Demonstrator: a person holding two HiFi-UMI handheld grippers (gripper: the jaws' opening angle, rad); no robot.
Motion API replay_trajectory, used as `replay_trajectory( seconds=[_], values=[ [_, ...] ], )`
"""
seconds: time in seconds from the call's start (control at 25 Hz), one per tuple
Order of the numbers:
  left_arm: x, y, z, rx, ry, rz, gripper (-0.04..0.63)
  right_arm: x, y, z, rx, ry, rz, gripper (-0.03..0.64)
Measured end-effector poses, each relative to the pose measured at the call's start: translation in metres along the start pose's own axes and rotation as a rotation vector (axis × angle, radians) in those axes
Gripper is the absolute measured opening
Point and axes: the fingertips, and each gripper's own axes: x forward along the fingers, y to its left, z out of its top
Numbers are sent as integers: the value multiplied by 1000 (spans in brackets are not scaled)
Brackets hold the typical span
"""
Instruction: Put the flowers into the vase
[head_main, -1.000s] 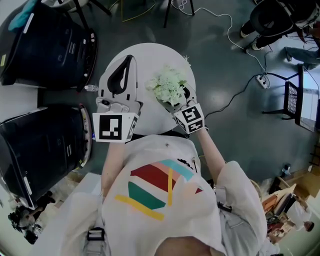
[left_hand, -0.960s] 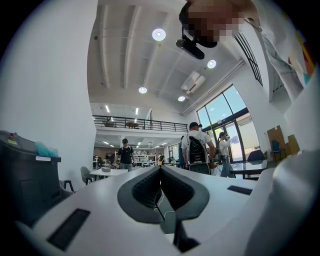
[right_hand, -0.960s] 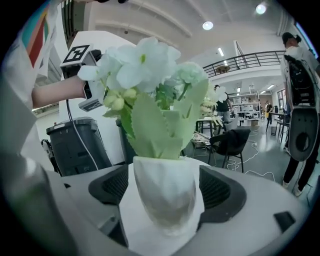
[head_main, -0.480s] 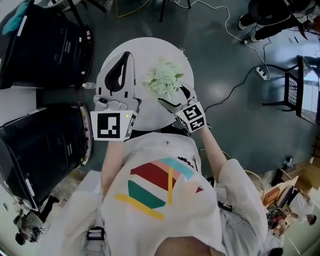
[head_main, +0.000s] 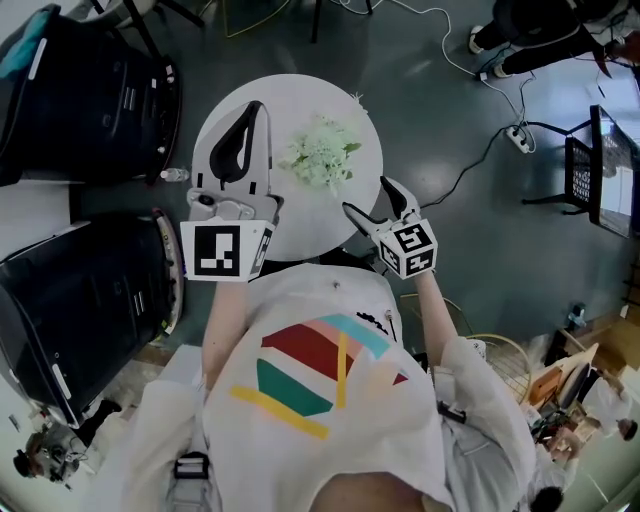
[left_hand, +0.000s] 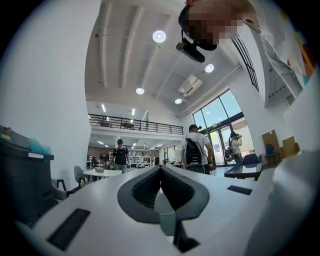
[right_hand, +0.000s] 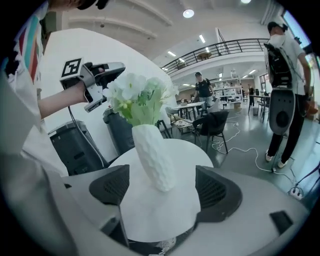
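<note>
A white dimpled vase (right_hand: 154, 155) stands on the round white table (head_main: 290, 230) and holds a bunch of white and pale green flowers (head_main: 322, 160) (right_hand: 140, 97). My right gripper (head_main: 370, 197) (right_hand: 165, 187) is open at the table's near right edge, a short way back from the vase, with nothing between its pads. My left gripper (head_main: 257, 106) (left_hand: 161, 167) is held over the left half of the table, to the left of the flowers. It is shut with nothing in it and points up at the ceiling. It also shows in the right gripper view as the left gripper (right_hand: 92, 82) beside the flowers.
Two large black bins (head_main: 90, 90) (head_main: 80, 300) stand left of the table. A cable and power strip (head_main: 520, 135) lie on the floor to the right, near a black wire rack (head_main: 585, 190). People (left_hand: 195, 150) stand in the hall behind.
My right gripper has drawn back from the flowers toward the table's near right edge, now clear of the bunch. The flowers stay in the vase. My left gripper has barely moved.
</note>
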Motion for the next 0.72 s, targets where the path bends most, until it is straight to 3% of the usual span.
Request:
replay_trajectory(
  seconds=[0.16, 0.2, 0.32, 0.44, 0.6, 0.72],
  values=[
    [-1, 3, 6, -3, -20, 6, 6, -19, -8, 37, 43, -94, -47, 412],
    [-2, 4, 8, -3, -24, 9, 6, -25, -13, 51, 67, -129, -68, 377],
    [-4, 5, 14, 1, -36, 21, 6, -44, -29, 94, 151, -232, -131, 12],
    [-8, 10, 22, 1, -46, 45, 6, -66, -32, 148, 187, -388, -128, 11],
    [-13, 24, 39, 4, -74, 92, 6, -88, -11, 234, -74, -550, -228, 11],
    [-21, 29, 58, 3, -124, 104, 6, -100, 22, 291, -187, -663, -248, 11]
  ],
)
